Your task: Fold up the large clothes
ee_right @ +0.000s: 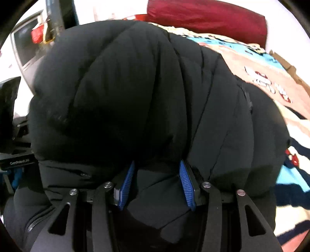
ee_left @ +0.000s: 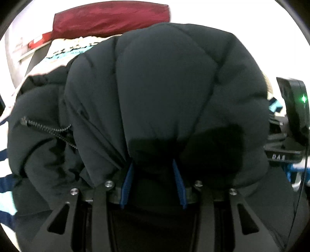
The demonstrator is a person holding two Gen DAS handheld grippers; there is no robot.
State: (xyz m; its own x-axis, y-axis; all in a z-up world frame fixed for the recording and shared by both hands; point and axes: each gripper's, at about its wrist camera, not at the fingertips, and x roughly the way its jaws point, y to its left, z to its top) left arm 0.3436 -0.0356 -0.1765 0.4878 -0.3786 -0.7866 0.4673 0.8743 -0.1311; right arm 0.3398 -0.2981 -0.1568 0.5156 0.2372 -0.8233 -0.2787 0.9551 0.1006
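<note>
A black quilted puffer jacket [ee_left: 164,87] fills the left wrist view, bunched and draped over my left gripper [ee_left: 153,164]. Its blue pads [ee_left: 127,186] clamp a thick fold of the jacket; the fingertips are hidden under the fabric. A zipper [ee_left: 48,129] runs along the jacket's left side. In the right wrist view the same jacket [ee_right: 135,87] bulges over my right gripper [ee_right: 158,166], whose blue pads [ee_right: 186,186] also pinch a fold of it. The right gripper's body shows at the right edge of the left wrist view [ee_left: 290,116].
The jacket lies on a bed with a patterned cartoon blanket [ee_right: 271,77] in tan, turquoise and navy. A dark red pillow [ee_left: 108,17] lies at the far end, also in the right wrist view [ee_right: 209,21]. A grey cabinet [ee_right: 25,48] stands at the left.
</note>
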